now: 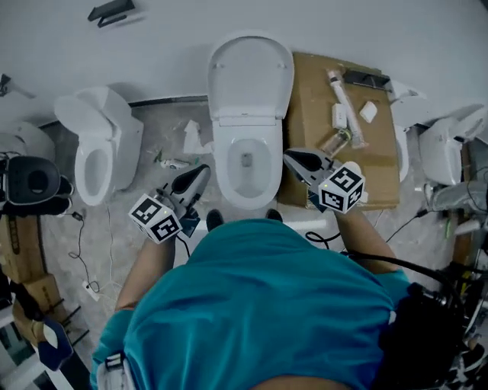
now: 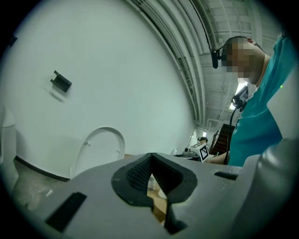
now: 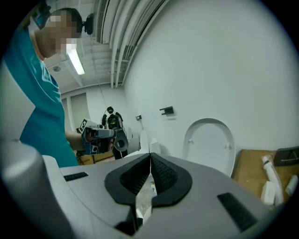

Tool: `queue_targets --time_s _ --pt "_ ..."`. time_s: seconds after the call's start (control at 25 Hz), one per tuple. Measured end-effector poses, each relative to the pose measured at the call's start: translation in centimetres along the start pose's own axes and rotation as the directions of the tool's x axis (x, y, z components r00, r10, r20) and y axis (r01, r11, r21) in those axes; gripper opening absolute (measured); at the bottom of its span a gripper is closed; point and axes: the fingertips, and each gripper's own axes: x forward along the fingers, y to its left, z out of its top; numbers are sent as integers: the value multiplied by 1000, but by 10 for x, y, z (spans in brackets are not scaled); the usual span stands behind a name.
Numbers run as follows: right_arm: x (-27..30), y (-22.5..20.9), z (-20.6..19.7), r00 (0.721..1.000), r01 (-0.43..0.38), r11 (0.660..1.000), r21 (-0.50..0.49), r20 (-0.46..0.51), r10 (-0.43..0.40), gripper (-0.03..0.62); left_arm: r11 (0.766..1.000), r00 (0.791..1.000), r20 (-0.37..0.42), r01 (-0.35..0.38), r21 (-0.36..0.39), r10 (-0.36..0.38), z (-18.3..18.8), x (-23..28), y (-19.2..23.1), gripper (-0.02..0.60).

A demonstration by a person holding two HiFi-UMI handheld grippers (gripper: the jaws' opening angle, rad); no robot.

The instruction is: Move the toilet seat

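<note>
A white toilet (image 1: 245, 164) stands at the middle of the head view, its bowl open. Its seat and lid (image 1: 250, 75) are tipped up against the wall; they also show as a white arch in the left gripper view (image 2: 99, 150) and the right gripper view (image 3: 211, 144). My left gripper (image 1: 201, 172) hovers just left of the bowl's front, shut with nothing in it (image 2: 150, 159). My right gripper (image 1: 293, 160) hangs just right of the bowl, also shut and empty (image 3: 150, 157). Neither touches the toilet.
A second white toilet (image 1: 99, 145) stands to the left. A cardboard sheet (image 1: 309, 114) with small fittings lies to the right, with another white fixture (image 1: 442, 148) beyond it. Cables and scraps litter the floor. A black bracket (image 1: 111, 11) sits on the wall.
</note>
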Motion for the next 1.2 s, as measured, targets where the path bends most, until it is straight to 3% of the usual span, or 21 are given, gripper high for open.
queue_targets --time_s 0.2,0.36,0.56,0.72,0.92,1.2 --pt "48 -31 -48 991 -79 995 -54 -109 73 0 993 994 -51 -98 -70 95 -46 27 41 3" --pt "88 -45 -96 980 -100 992 -78 -181 84 1 986 984 -125 -139 -94 127 -90 37 78 3" --pt "119 -56 -168 954 -111 991 -81 -287 83 16 972 958 -228 -204 -114 174 -154 43 127 3" --pt "135 -59 -225 921 -128 990 -65 -378 94 69 960 941 -286 -232 -159 180 -200 48 154 3" --pt "154 -49 -289 873 -183 981 -68 -469 131 104 957 920 -351 -243 -160 175 -254 48 170 3" --pt "173 -30 -379 781 -293 950 -109 -601 171 138 949 875 -447 -279 -149 187 -331 46 191 3"
